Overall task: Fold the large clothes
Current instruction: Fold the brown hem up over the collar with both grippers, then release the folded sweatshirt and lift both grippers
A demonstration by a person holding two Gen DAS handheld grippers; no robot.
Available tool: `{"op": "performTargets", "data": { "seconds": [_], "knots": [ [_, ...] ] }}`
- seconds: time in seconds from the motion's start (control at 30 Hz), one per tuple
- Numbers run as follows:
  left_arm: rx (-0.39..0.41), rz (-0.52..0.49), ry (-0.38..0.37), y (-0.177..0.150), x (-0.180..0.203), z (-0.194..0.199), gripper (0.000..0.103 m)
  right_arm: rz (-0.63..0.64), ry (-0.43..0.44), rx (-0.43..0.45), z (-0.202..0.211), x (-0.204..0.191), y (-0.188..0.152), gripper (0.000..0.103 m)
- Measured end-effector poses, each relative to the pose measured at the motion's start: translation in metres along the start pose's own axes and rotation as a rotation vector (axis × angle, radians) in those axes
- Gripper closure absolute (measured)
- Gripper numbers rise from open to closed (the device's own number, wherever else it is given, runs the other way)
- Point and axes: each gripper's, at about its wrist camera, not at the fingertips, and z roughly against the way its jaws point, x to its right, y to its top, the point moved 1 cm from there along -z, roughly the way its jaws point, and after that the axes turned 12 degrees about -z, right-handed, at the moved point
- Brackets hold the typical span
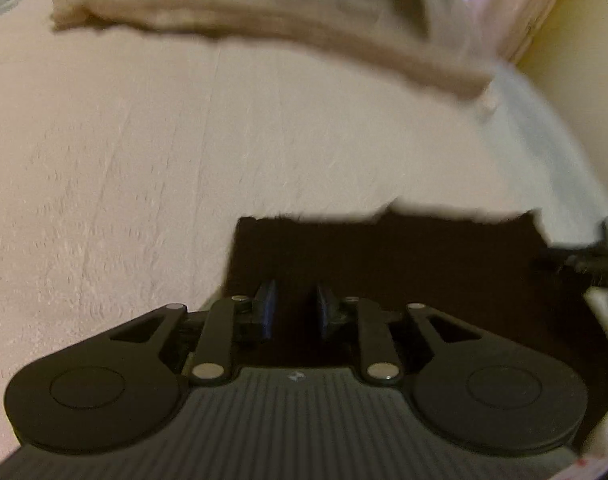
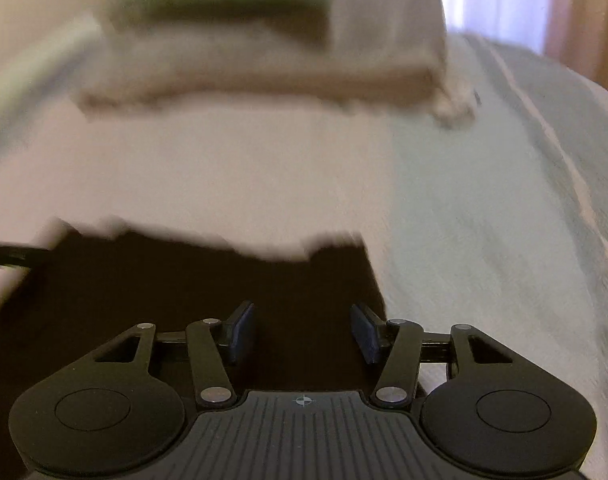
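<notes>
- Dark brown garment [image 1: 404, 264] lay flat on the pale bed [image 1: 144, 160], right beneath both grippers.
- Left gripper [image 1: 294, 308] fingers stood slightly apart, gripping nothing.
- Right gripper [image 2: 302, 332] fingers stood wider, empty.

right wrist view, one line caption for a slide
Right gripper, jaws apart, over a dark garment on the bed.

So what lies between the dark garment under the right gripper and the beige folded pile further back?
In the right wrist view, only bare pale bedsheet lies between the dark garment and the beige folded pile. The left wrist view shows the same bare stretch.
</notes>
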Motion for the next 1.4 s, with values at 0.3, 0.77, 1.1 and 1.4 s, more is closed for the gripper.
{"op": "performTargets", "data": {
  "seconds": [0.3, 0.77, 1.1, 1.4],
  "knots": [
    [0.072, 0.273, -0.048, -0.068, -0.035, 0.150, 0.083, -0.485, 0.166, 0.040, 0.159, 0.072, -0.050, 0.050],
    [-0.030, -0.093, -0.126, -0.151, 0.035, 0.164, 0.082, -0.293, 0.088, -0.075, 0.184, 0.036, -0.131, 0.049],
    [-0.016, -0.320, -0.176, -0.151, 0.046, 0.158, 0.096, 0.001, 0.172, -0.011, 0.174, 0.026, -0.126, 0.099],
    [-0.080, -0.059, -0.210, -0.172, 0.012, 0.137, 0.095, -0.221, 0.090, -0.135, 0.138, 0.059, -0.132, 0.100]
  ]
}}
